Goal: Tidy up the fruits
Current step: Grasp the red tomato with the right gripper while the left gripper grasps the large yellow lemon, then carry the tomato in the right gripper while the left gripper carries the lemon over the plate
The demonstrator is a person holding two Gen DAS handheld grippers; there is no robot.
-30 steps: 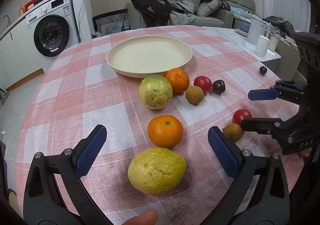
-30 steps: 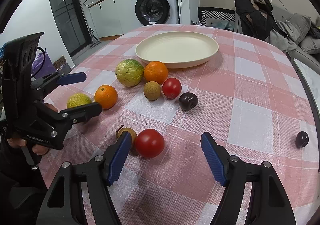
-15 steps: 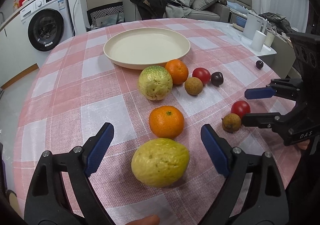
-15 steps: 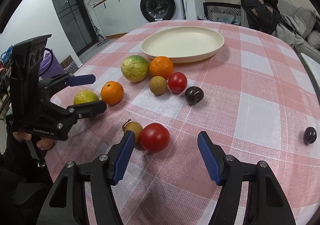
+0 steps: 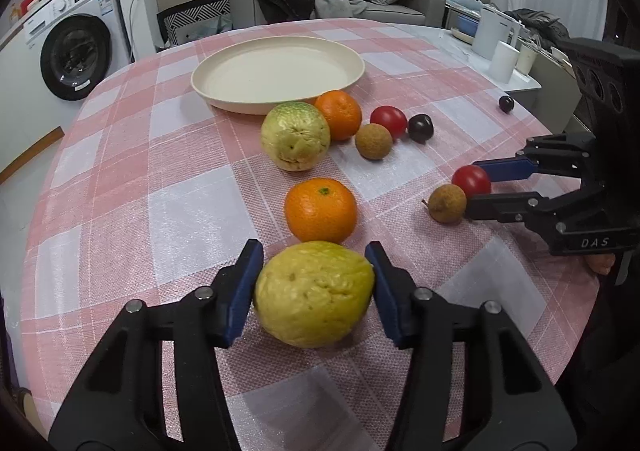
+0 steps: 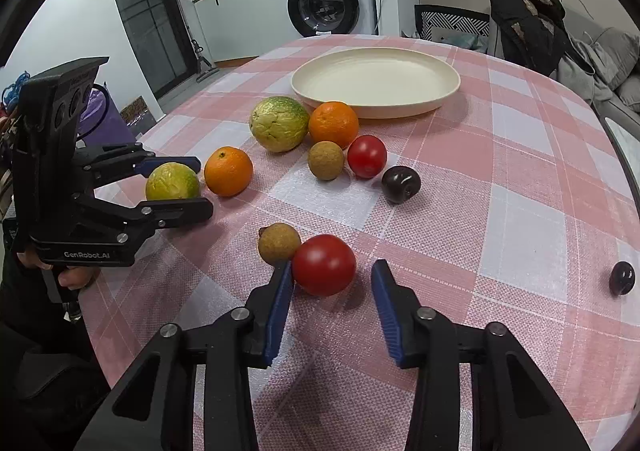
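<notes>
Clamping my left gripper [image 5: 314, 287] on the bumpy yellow-green round fruit [image 5: 314, 293] at the near table edge; both blue pads look in contact, skin dimpled and dull. My right gripper [image 6: 330, 297] straddles the glossy red tomato [image 6: 323, 265], jaws part-open: left pad touching, right pad apart. Next, I reckon: close right, lift both, carry to the empty cream round plate [image 5: 224, 101] at the far side.

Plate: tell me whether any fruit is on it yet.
No, the cream plate holds nothing; every fruit, including the nearest orange, lies on the checked tablecloth.
</notes>
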